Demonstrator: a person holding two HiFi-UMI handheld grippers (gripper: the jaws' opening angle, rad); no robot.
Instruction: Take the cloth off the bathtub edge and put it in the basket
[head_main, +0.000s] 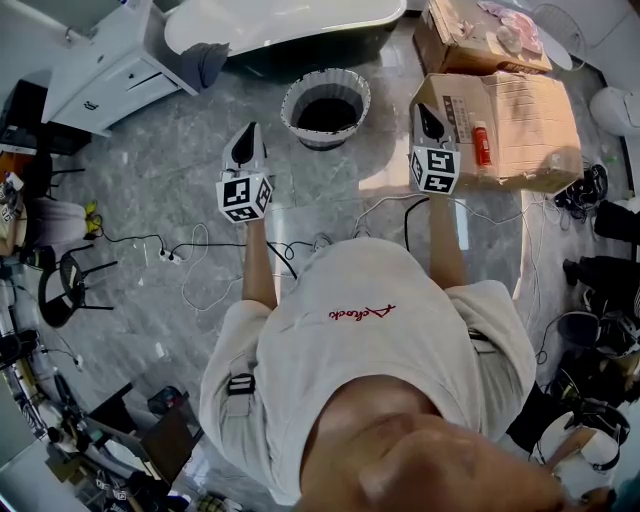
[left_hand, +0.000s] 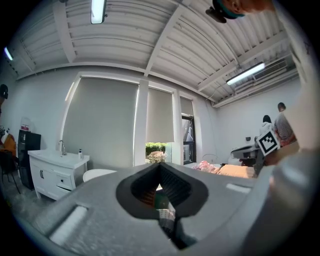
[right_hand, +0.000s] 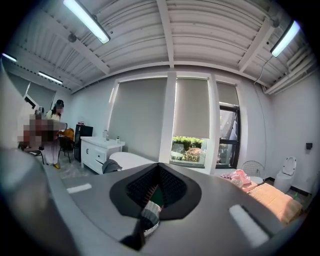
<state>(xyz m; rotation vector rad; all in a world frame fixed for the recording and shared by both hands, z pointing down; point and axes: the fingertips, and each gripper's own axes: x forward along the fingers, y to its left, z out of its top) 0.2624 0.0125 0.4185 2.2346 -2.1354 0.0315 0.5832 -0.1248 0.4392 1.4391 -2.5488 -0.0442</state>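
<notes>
Person's white shirt fills the near part of the head view. Grey cloth hangs on the bathtub edge, beside a white cabinet. Nearer stands the basket, between the left gripper and the right gripper. Both have their jaws closed together and hold nothing.

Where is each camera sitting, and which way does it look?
Head view: on the person's head, looking steeply down at the grey marble floor, round white pleated basket, both arms, left gripper and right gripper.
Left gripper view: on the left gripper, looking across the room at grey-blinded windows; its shut jaws show.
Right gripper view: on the right gripper, facing those windows; its shut jaws show.
Shared: both gripper views show the white vanity cabinet and white bathtub.
</notes>
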